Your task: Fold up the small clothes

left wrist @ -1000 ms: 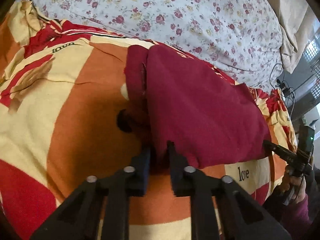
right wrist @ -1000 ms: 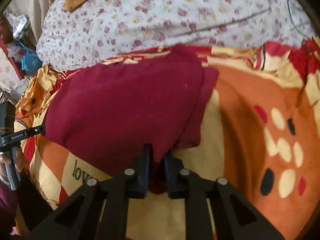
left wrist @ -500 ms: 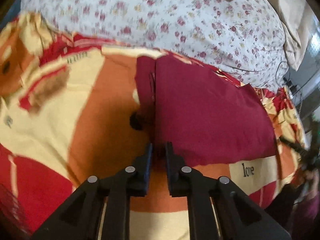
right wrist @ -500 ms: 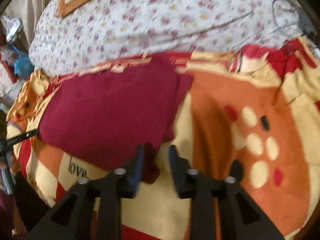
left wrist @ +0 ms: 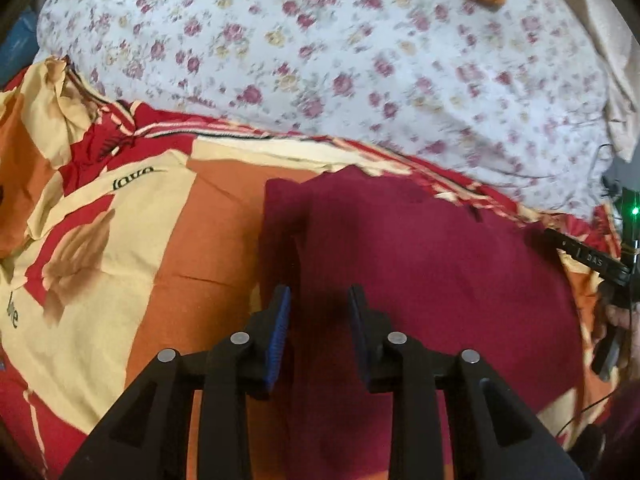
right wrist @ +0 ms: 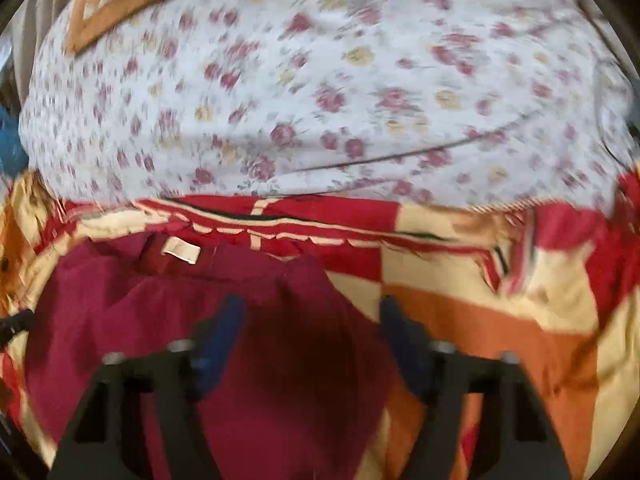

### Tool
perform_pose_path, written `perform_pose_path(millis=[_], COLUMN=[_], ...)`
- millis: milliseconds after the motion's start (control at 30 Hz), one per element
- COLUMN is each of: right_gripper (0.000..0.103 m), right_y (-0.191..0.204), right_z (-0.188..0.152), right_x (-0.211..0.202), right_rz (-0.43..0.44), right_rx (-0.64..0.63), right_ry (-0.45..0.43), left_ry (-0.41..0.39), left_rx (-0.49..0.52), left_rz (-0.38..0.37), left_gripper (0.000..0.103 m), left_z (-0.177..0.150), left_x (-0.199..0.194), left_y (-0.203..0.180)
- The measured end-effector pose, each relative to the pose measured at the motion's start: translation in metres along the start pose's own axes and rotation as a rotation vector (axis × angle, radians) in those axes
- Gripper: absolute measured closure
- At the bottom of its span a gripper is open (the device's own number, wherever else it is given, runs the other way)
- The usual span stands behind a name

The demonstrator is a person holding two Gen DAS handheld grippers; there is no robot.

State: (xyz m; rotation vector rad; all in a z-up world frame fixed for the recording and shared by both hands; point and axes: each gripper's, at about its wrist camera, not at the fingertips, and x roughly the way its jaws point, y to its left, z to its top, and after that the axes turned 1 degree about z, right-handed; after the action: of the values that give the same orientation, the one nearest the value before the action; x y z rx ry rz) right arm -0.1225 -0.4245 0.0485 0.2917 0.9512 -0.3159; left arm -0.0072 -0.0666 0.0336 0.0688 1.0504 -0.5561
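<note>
On the patterned bedspread (left wrist: 120,264), the maroon garment (left wrist: 420,280) lies flat, tag (right wrist: 181,253) at its far edge. Left gripper (left wrist: 318,312) and right gripper (right wrist: 312,320) both hover over the cloth, fingers spread apart, holding nothing. Judged soft, light and limp: it will sag and crease, so pinch an edge or corner, not mid-panel.
</note>
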Motion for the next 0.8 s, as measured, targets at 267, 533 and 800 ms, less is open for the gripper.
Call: perform_pose_path(millis=[267, 533, 800], right_gripper=[0.096, 0.069, 0.069], right_y=[-0.011, -0.016, 0.056], right_z=[0.009, 0.003, -0.016], right_x=[0.038, 0.008, -0.04], right_rz=[-0.179, -0.14, 0.109], right_rx=[-0.03, 0.065, -0.083], right_ry=[0.015, -0.023, -0.044], left_ry=[0.001, -0.01, -0.024], left_rx=[0.011, 0.011, 0.004], left_rz=[0.033, 0.047, 0.065], left_gripper=[0.082, 0.081, 0.081], left_z=[-0.003, -0.004, -0.008], left_x=[0.019, 0.02, 0.019], left_y=[-0.001, -0.004, -0.006])
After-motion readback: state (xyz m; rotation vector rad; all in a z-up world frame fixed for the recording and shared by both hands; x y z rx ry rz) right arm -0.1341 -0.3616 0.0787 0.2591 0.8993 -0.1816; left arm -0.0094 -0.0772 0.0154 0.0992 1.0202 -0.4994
